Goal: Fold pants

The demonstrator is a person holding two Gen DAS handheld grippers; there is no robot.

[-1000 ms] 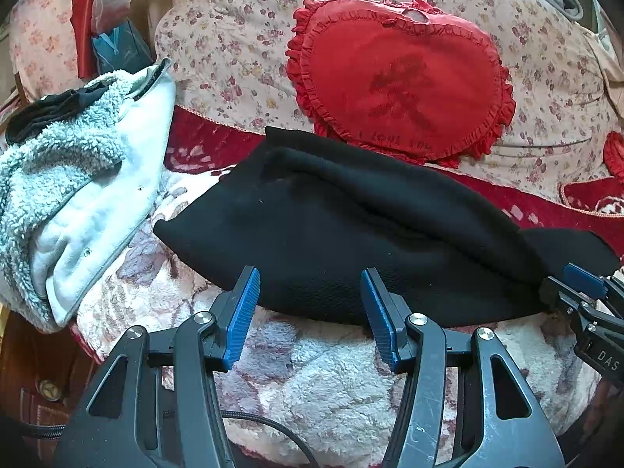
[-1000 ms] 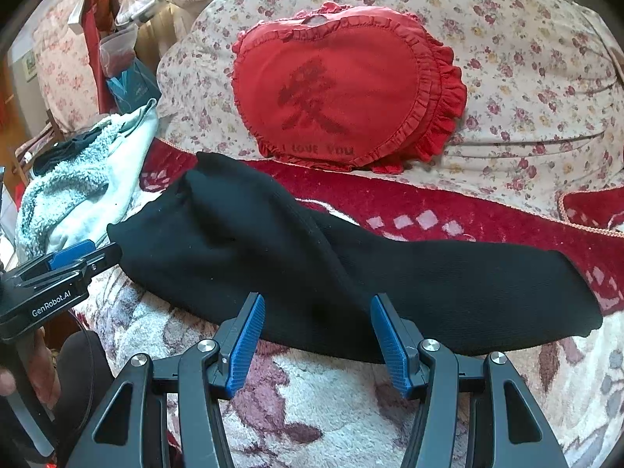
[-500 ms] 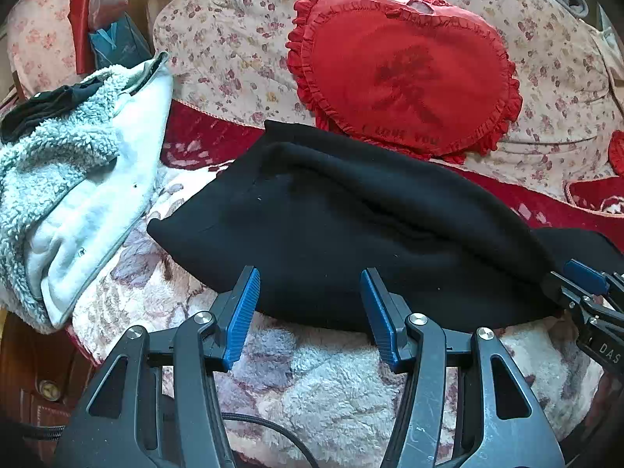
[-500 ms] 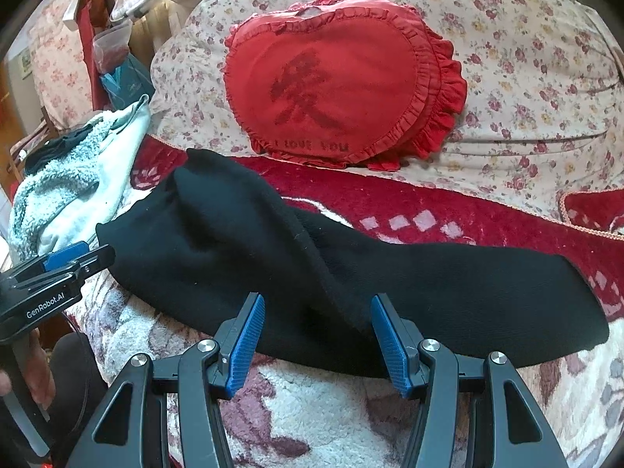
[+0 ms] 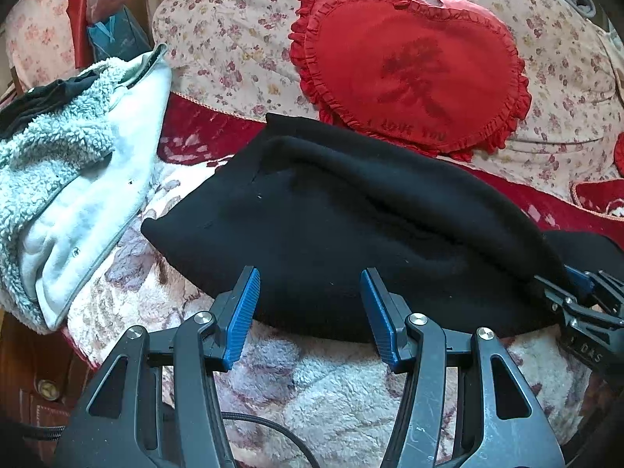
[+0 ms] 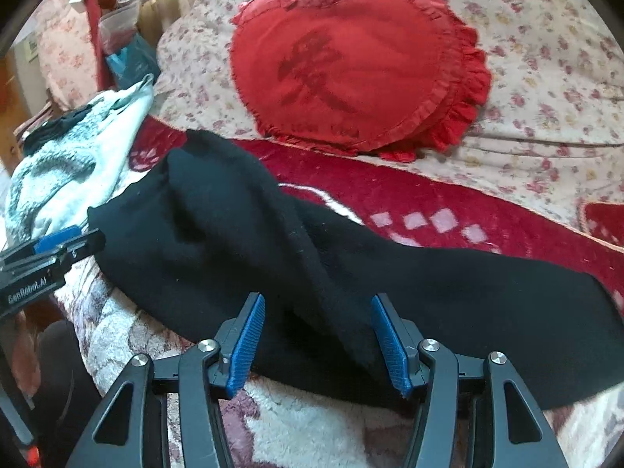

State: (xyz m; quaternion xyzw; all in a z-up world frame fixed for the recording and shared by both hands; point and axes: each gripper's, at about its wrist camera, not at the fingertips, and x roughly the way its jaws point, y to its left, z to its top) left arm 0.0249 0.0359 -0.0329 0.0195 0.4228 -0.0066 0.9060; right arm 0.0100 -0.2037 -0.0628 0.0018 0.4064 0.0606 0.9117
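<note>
Fluffy floral blanket point(image 5: 343, 394) covers the seat, bare along its front edge, with a red strip behind and a flowered backrest point(image 6: 546, 58) beyond. At the left edge lies a pale fleece jacket point(image 5: 78, 179). Black pants point(image 5: 351, 226) stretch across the middle, near the front edge. Left gripper point(image 5: 310, 312) and right gripper point(image 6: 318, 341) hover spread wide at the pants' near hem, grasping nothing. Behind leans a red heart pillow point(image 6: 351, 70).

Black pants point(image 6: 312, 265) lie rumpled lengthwise, unfolded.
</note>
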